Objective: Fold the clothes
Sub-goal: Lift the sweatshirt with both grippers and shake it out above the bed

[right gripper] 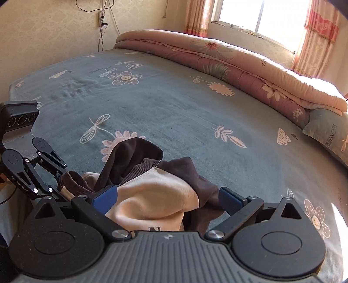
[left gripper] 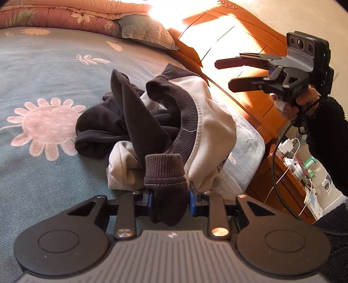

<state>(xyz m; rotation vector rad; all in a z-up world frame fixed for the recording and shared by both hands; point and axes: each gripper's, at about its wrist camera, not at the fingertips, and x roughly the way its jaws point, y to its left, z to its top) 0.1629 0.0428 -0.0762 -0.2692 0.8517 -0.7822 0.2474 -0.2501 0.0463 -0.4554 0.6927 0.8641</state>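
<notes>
Blue floral bedspread (right gripper: 184,104); rolled pink quilt (right gripper: 239,63) at 1 o'clock, "FLOWER" pillow (left gripper: 148,32) beside it; wooden headboard (left gripper: 239,43); window (right gripper: 261,17) at 1 o'clock.

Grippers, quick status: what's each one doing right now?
Left gripper: closed on the sweatshirt's dark ribbed cuff.
Right gripper: open, holding nothing, raised beside the sweatshirt.

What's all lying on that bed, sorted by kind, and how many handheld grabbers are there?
Crumpled brown-and-cream garment: 1
Rolled pink quilt: 1
Pillow: 1
Handheld grabbers: 2, the left gripper closed on the garment's brown cuff, the right gripper open in the air
Total: 5
</notes>
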